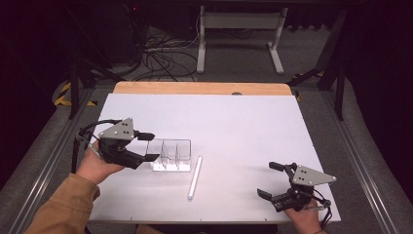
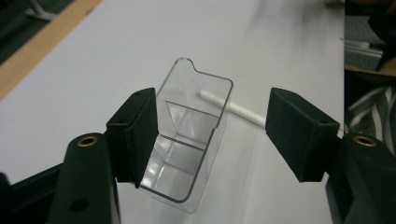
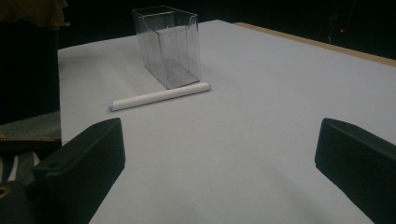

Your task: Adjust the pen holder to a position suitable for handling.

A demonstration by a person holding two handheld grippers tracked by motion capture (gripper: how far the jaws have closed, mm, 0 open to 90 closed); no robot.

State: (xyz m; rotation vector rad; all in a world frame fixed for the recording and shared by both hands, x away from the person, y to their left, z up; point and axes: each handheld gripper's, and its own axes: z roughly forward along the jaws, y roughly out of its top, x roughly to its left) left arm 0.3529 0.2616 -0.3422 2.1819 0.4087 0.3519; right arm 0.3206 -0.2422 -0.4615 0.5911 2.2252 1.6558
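Note:
A clear plastic box [image 1: 170, 155] with dividers stands on the white table [image 1: 229, 117], left of the middle. My left gripper [image 1: 153, 146] is open at the box's left end. In the left gripper view the box [image 2: 191, 135] sits between the spread jaws of my left gripper [image 2: 212, 135], close to the left pad [image 2: 135, 135] and well apart from the right one. A white tube [image 1: 195, 178] lies flat just right of the box. My right gripper [image 1: 266, 179] rests open near the front right edge, with nothing between its jaws [image 3: 219, 154]. Farther off in its view are the box [image 3: 168, 44] and the tube [image 3: 159, 96].
A wooden strip [image 1: 202, 87] runs along the table's far edge. Behind it on the floor are cables [image 1: 160, 53] and a white table frame [image 1: 238, 29]. Bare white surface lies between the tube and my right gripper.

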